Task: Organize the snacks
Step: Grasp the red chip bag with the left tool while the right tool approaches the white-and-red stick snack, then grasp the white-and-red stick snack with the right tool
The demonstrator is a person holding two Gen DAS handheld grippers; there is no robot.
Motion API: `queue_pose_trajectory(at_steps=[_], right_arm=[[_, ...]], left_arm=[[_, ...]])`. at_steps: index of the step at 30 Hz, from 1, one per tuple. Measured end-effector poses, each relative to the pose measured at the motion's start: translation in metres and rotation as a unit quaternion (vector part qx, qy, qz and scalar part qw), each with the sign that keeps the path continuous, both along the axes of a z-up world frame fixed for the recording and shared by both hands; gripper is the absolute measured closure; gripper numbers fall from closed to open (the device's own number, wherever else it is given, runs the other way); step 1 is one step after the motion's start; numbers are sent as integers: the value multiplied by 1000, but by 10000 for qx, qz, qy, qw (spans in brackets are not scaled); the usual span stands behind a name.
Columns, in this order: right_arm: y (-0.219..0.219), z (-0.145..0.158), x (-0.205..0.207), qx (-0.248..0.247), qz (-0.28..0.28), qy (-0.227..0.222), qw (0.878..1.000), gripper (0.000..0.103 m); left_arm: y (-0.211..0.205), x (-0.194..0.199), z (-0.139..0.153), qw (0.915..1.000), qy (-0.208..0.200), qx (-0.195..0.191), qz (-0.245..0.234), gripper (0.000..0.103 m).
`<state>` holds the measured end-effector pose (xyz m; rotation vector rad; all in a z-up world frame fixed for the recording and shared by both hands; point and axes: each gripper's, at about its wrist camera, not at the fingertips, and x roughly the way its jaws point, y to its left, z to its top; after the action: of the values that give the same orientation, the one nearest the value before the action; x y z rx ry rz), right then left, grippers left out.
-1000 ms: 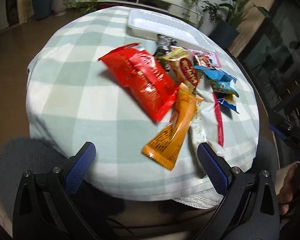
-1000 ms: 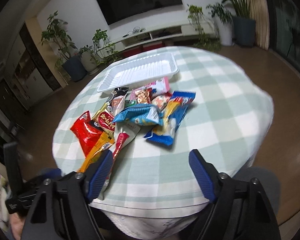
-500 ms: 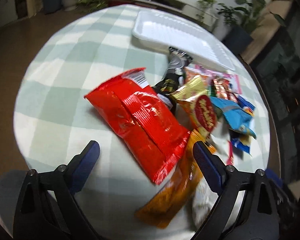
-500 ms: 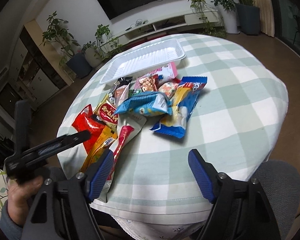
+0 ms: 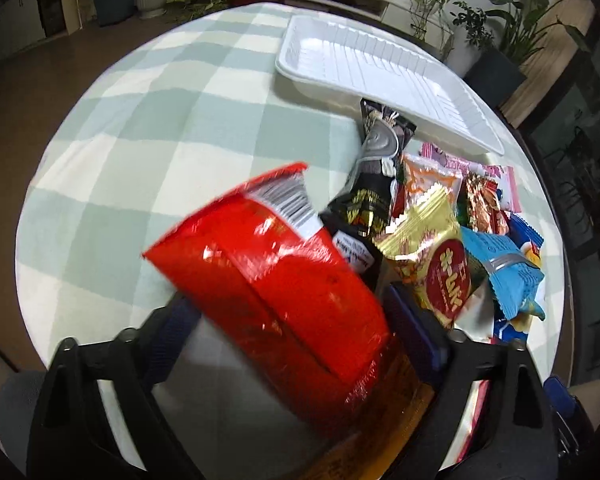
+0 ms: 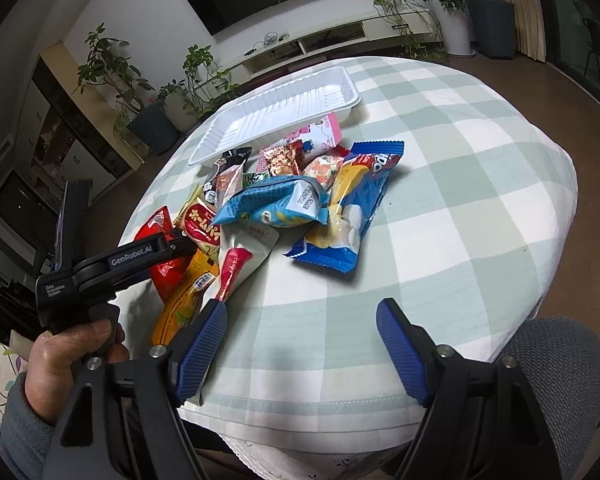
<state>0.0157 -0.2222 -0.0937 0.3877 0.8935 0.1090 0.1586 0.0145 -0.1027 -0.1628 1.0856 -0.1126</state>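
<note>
A heap of snack packets lies on a round table with a green checked cloth. A red packet sits between the fingers of my left gripper, which stand around it; whether they clamp it is unclear. It also shows in the right wrist view under the left gripper's finger. Beside it lie a gold-and-red packet, a black packet, a light-blue packet and a dark-blue packet. An empty white tray stands behind the heap. My right gripper is open and empty above the table's near edge.
An orange packet and a white-and-red packet lie at the heap's near left. Pink packets lie by the tray. Potted plants, a low TV shelf and a grey chair surround the table.
My left gripper has moved forward and down over the red packet, and its fingers have come closer together around it. The right gripper has barely moved and stays open.
</note>
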Motion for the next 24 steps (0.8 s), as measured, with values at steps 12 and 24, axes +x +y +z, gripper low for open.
queue_pose_trajectory(at_steps=[12, 24], right_arm=[[11, 0, 1, -197, 91, 71, 9997, 23], [41, -3, 12, -115, 356, 254, 9990, 24]], left_arm=[[22, -14, 4, 9983, -265, -246, -458, 62], [66, -53, 11, 9930, -274, -956, -636, 70]])
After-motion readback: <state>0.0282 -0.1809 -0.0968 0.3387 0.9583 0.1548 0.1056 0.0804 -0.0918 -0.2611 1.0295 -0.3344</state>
